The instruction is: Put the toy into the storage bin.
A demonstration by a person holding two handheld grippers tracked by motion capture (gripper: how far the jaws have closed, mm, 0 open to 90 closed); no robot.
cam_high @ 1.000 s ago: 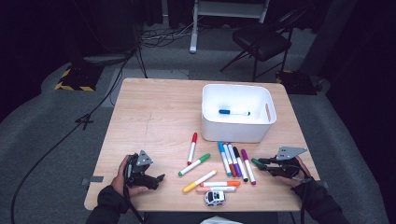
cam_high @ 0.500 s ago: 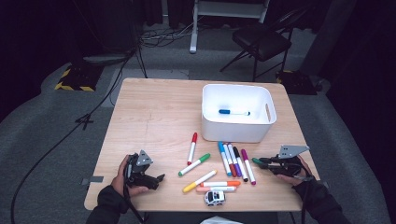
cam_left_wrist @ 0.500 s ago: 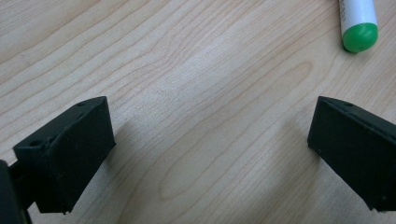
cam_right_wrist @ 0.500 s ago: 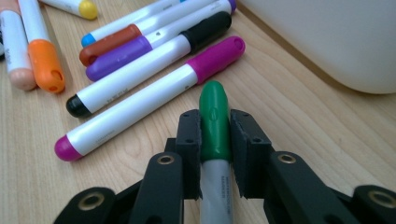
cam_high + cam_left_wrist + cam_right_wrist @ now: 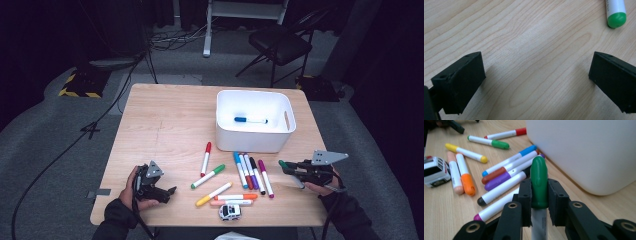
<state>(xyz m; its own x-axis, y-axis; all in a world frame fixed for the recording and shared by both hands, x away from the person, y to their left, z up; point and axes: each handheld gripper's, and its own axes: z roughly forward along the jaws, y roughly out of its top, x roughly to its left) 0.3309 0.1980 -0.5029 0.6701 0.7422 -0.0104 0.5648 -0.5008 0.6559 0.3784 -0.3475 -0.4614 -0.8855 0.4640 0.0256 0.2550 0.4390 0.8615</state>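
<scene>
My right gripper (image 5: 294, 171) (image 5: 539, 195) is shut on a dark green-capped marker (image 5: 539, 182) (image 5: 285, 165), held just above the table's right front, cap pointing toward the white bin (image 5: 254, 143). A blue marker (image 5: 250, 120) lies inside the bin. In front of the bin lie side by side a blue, a brown, a black and a purple marker (image 5: 249, 171). Red (image 5: 205, 158), light green (image 5: 207, 176), yellow (image 5: 213, 194) and orange (image 5: 236, 197) markers lie further left. My left gripper (image 5: 160, 192) (image 5: 536, 82) rests open at the front left, over bare wood.
A small white toy car (image 5: 229, 211) sits near the table's front edge. A peach marker (image 5: 235, 202) lies beside the orange one. A black chair (image 5: 280, 45) and cables stand on the floor beyond the table.
My right gripper has risen a little off the table with the dark green marker in its jaws. The left gripper has stayed still.
</scene>
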